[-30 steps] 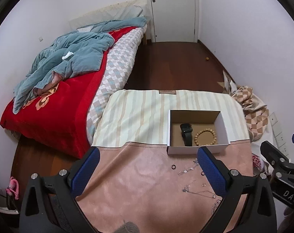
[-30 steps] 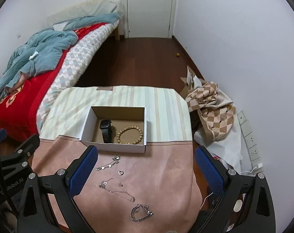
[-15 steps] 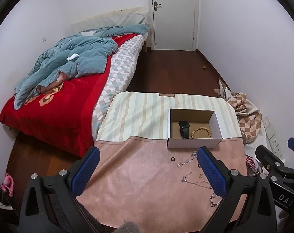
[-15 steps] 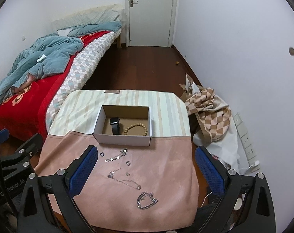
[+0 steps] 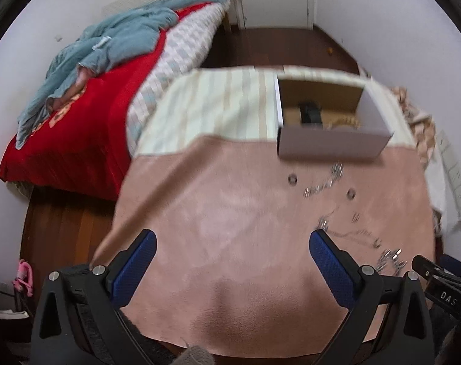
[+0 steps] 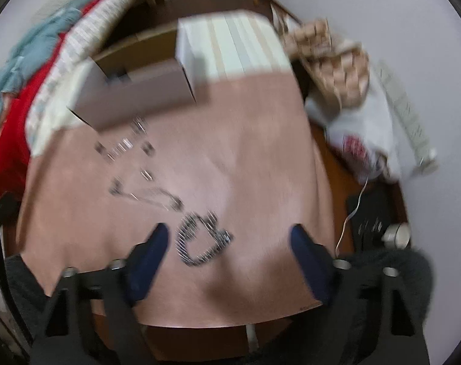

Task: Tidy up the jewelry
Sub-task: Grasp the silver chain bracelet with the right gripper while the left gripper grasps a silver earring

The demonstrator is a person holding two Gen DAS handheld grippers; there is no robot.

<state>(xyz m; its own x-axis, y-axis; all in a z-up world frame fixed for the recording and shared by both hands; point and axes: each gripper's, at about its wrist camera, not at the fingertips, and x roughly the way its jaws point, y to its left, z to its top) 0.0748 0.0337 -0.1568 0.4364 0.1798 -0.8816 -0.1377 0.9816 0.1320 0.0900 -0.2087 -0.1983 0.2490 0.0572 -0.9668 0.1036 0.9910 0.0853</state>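
Both tongs have dropped toward the desk [image 5: 230, 213]; your right tongs [image 6: 229, 237], spread wide and empty, now frame the silver chain bracelet [image 6: 200, 240], ready for pickup; left tongs [image 5: 232, 243] wide, empty

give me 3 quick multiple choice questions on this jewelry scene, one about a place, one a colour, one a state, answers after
1. Where is the black watch?
A. inside the cardboard box
B. on the pink cloth
C. on the bed

2. What colour are the gripper finger pads?
A. red
B. blue
C. green

3. The right gripper is:
A. shut on a ring
B. shut and empty
C. open above the chunky chain bracelet

Answers: 1 A, it lies within the box walls. 2 B, both views show blue pads. 3 C, its fingers are spread wide, bracelet between them.
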